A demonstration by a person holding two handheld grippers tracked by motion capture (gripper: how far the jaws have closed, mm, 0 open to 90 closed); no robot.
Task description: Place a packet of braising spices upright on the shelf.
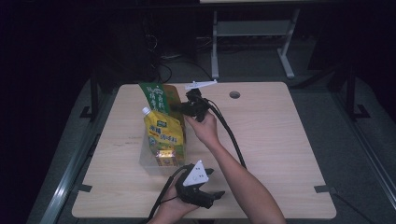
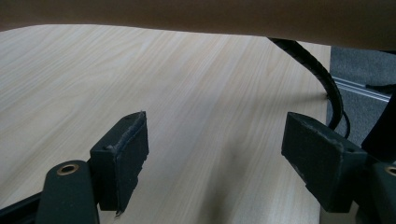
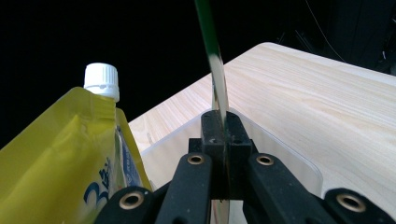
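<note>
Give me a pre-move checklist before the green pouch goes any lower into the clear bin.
1. Grip on the pouch: the right gripper has its jaws shut on the edge of the green pouch. Ok.
2. Pouch over the clear bin: its lower end sits behind the bin wall. Ok.
3. Room in the bin: the yellow spout pouch stands inside, close beside the green one. Cannot tell whether enough space is left.
4. Left gripper: open, empty, near the table edge, apart from the bin. Ok.
5. Cable of the right gripper: trails across the wooden table, away from the bin. Ok.
</note>
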